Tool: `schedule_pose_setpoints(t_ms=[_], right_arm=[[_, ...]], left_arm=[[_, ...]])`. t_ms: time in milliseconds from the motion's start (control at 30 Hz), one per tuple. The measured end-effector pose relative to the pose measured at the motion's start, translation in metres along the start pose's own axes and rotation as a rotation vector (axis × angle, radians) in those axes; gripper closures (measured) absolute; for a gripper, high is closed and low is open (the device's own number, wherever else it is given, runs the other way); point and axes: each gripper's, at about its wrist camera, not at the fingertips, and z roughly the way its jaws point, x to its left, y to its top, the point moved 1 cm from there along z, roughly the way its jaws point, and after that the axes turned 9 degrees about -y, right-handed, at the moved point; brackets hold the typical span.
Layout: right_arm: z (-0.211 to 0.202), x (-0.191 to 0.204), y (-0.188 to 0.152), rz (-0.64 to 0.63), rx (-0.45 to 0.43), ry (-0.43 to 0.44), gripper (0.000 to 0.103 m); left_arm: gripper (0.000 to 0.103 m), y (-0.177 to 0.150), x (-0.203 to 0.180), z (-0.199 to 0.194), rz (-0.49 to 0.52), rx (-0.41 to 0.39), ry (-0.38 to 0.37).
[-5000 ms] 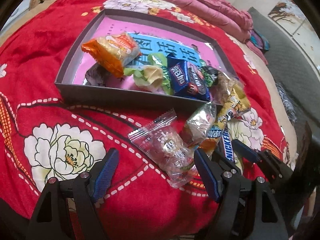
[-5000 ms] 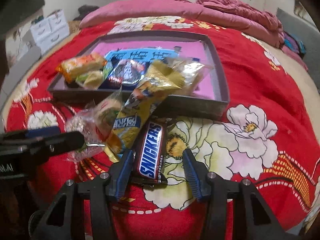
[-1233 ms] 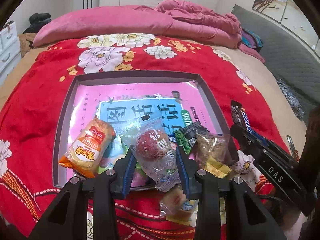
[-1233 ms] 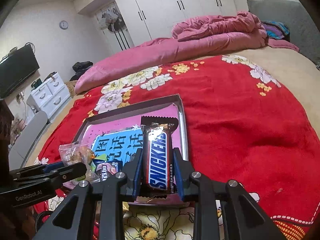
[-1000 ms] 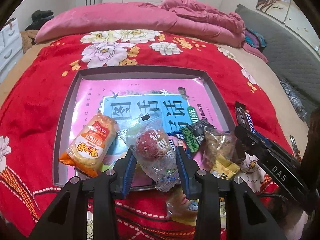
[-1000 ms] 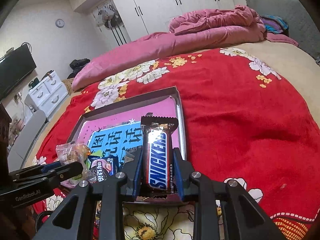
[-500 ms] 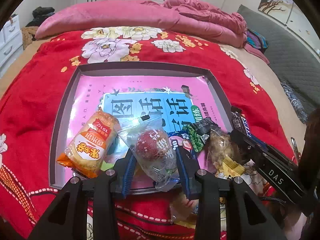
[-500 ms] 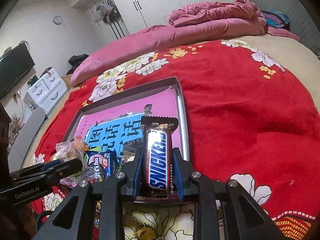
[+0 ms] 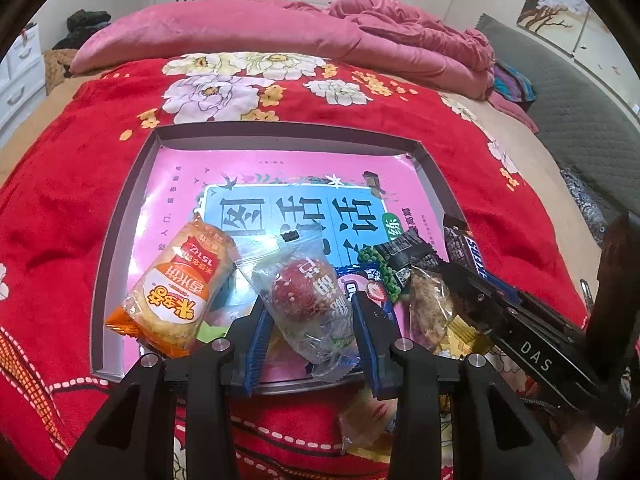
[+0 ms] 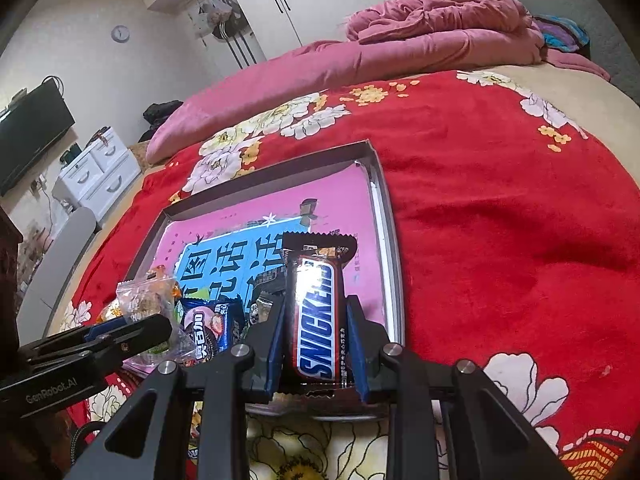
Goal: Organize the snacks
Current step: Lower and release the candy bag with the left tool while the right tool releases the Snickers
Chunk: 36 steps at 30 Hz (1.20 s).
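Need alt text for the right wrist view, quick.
The right hand-held gripper clamps a Snickers bar above the near right corner of a pink-lined tray on a red floral blanket.

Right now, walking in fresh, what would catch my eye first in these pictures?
The Snickers bar, clamped upright in the right hand-held gripper over the shallow tray's near right corner. Next, the clear packet with a red sweet gripped by the left hand-held gripper above the tray's snack pile, all on a red flowered blanket.
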Motion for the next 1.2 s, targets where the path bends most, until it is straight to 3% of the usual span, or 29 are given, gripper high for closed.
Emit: schedule_pose_setpoints(t_ms=[467, 967, 1200], right_arm=[[-0.002, -0.001, 0.0, 0.015, -0.025, 0.018, 0.073], [-0.028, -0.007, 0.006, 0.052, -0.101, 0.046, 0.049], [-0.042, -0.012, 0.005, 0.063, -0.11, 0.067, 0.047]], left_arm=[[0.062, -0.001, 0.002, 0.0, -0.017, -0.004, -0.006], [0.057, -0.003, 0.002, -0.005, -0.036, -0.007, -0.054], [0.047, -0.004, 0.0, -0.021, -0.032, -0.044, -0.069]])
